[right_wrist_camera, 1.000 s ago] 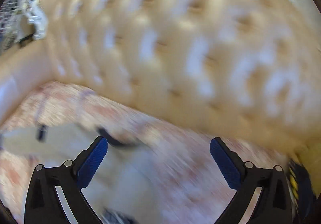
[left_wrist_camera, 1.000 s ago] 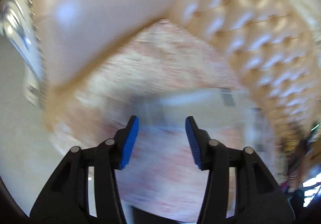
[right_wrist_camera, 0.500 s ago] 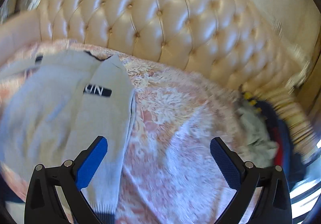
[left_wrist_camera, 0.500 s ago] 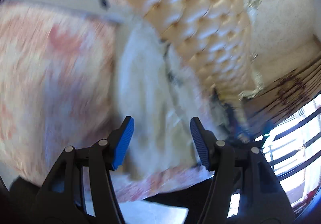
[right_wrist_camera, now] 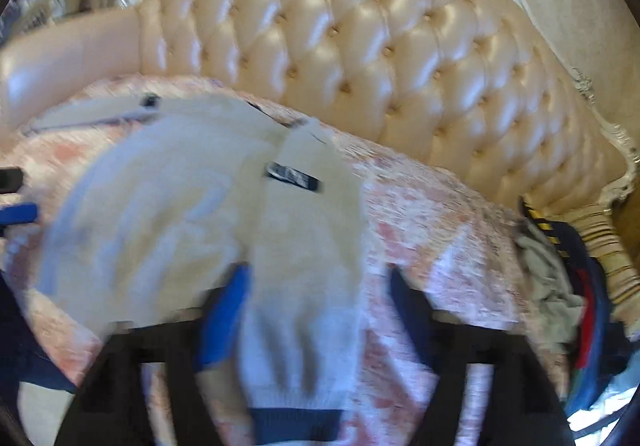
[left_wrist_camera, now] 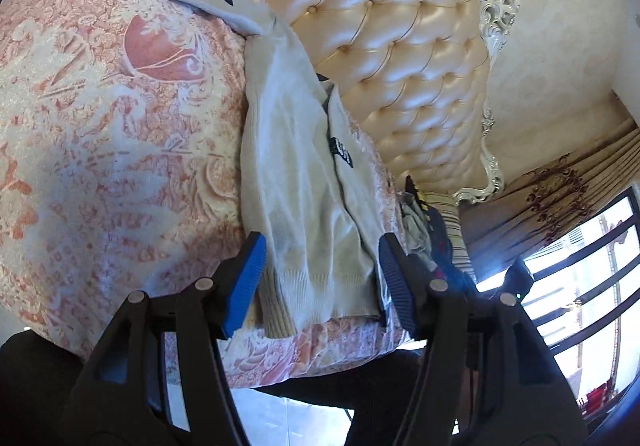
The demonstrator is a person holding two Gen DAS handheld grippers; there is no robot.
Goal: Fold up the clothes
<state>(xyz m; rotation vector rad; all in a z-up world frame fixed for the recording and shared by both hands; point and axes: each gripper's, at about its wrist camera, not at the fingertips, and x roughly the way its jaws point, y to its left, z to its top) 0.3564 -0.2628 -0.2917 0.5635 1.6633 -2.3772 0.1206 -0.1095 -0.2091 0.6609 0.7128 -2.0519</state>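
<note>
- The cream sweater [left_wrist_camera: 296, 182] lies flat on the pink floral cover of the sofa seat [left_wrist_camera: 100, 118], running from the upper left of the left wrist view down to its lower centre, hem nearest the camera.
- The left gripper [left_wrist_camera: 320, 278] stands about half open, its blue fingers [left_wrist_camera: 246, 278] straddling the ribbed hem and holding nothing.
- The right gripper [right_wrist_camera: 316, 310], blurred in its own view, is closing its fingers around the sleeve [right_wrist_camera: 304, 286] with the dark cuff at the bottom centre; they look apart from the cloth, with no grip yet.
- To do this well, I would say each gripper should pinch only one layer near an edge, then lift both together so the cloth folds evenly.
- A pile of other clothes [right_wrist_camera: 560, 286] sits at the right edge, well apart from the sweater.
</note>
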